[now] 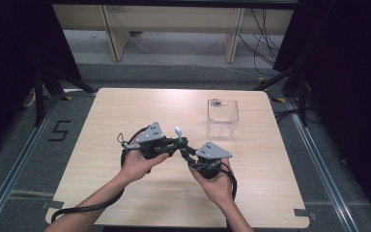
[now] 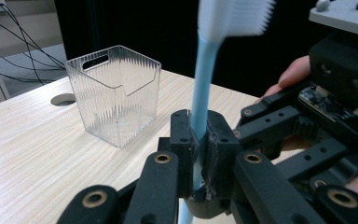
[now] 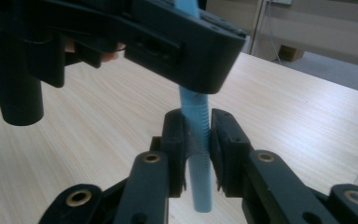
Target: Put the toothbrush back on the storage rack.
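With both my left gripper (image 2: 199,140) and right gripper (image 3: 196,135) clamped on the upright blue toothbrush (image 2: 204,79) between them, above the surface, any uneven pull risks bending it or twisting it loose.

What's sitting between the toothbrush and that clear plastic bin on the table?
Nothing visible. The toothbrush is clamped upright by both the left gripper and the right gripper, and only bare table lies between it and the clear bin.
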Demonstrator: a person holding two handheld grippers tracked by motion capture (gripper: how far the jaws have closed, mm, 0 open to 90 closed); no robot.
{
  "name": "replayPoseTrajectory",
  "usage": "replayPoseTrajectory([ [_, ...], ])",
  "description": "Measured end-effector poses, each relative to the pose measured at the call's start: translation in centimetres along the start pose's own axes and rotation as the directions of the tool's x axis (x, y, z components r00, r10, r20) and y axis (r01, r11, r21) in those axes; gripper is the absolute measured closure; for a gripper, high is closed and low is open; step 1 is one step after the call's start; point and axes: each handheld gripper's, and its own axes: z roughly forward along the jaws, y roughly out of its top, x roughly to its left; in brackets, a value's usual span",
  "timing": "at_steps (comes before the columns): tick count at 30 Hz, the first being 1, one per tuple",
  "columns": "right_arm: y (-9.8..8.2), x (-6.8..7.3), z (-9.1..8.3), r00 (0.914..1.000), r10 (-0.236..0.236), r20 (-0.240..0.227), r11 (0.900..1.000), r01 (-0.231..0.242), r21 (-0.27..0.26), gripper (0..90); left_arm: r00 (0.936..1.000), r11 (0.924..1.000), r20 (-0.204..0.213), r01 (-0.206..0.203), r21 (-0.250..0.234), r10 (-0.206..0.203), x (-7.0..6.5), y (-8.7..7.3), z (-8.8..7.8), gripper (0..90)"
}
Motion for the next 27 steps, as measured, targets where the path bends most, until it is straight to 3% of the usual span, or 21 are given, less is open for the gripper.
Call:
replayPoseTrajectory([
  [3, 0.0, 0.2, 0.0, 0.9999, 0.012, -0.005, 1.000, -0.012, 0.011, 79.1, 1.0000, 0.9998, 0.006, 0.001, -0.018, -0.001, 0.0, -0.1, 0.1, 71.5],
  [4, -0.1, 0.2, 0.1, 1.0000, 0.005, -0.004, 1.000, -0.005, 0.004, 79.1, 1.0000, 0.9996, -0.001, -0.003, -0.028, 0.003, 0.1, -0.1, 0.2, 71.5],
  [5, -0.2, 0.2, 0.2, 0.9997, 0.025, -0.010, 1.000, -0.024, 0.003, 79.1, 0.9998, 0.9997, -0.017, -0.006, -0.025, 0.006, 0.0, -0.1, 0.0, 65.8],
  [6, -0.4, -0.1, 0.1, 0.9997, 0.024, 0.011, 1.000, -0.024, 0.014, 79.2, 0.9996, 0.9993, -0.028, -0.003, -0.037, 0.002, -0.1, -0.1, -0.2, 58.5],
  [8, -0.5, -0.2, -0.1, 0.9990, 0.040, 0.019, 0.999, -0.041, 0.031, 79.2, 0.9995, 0.9988, -0.031, -0.011, -0.047, 0.009, 0.0, -0.2, -0.4, 55.5],
  [9, -0.7, -0.7, -0.4, 0.9981, 0.052, 0.034, 0.998, -0.053, 0.033, 79.2, 0.9990, 0.9991, -0.042, -0.016, -0.039, 0.014, -0.1, -0.2, -0.7, 49.3],
  [12, -0.9, -1.1, -0.6, 0.9962, 0.078, 0.038, 0.996, -0.079, 0.026, 79.1, 0.9983, 0.9989, -0.055, -0.022, -0.040, 0.019, -0.1, -0.3, -1.2, 46.5],
  [15, -0.9, -2.3, -1.4, 0.9927, 0.087, 0.083, 0.996, -0.088, 0.009, 79.1, 0.9955, 0.9986, -0.089, -0.037, -0.037, 0.033, 0.0, -0.7, -2.5, 42.0],
  [19, -0.8, -3.0, -2.1, 0.9874, 0.122, 0.102, 0.993, -0.122, 0.000, 79.1, 0.9918, 0.9986, -0.122, -0.043, -0.032, 0.039, 0.2, -1.2, -3.6, 40.2],
  [20, -0.8, -3.5, -2.2, 0.9893, 0.096, 0.110, 0.995, -0.095, -0.018, 79.1, 0.9905, 0.9986, -0.132, -0.043, -0.031, 0.039, 0.3, -1.4, -3.9, 39.7],
  [23, -0.7, -4.7, -2.8, 0.9828, 0.134, 0.127, 0.991, -0.130, -0.039, 79.1, 0.9838, 0.9988, -0.174, -0.045, -0.017, 0.042, 0.9, -2.3, -5.2, 38.7],
  [27, -0.6, -5.6, -3.4, 0.9750, 0.167, 0.147, 0.986, -0.161, -0.051, 79.1, 0.9803, 0.9990, -0.194, -0.042, -0.015, 0.039, 1.3, -3.0, -6.1, 38.6],
])
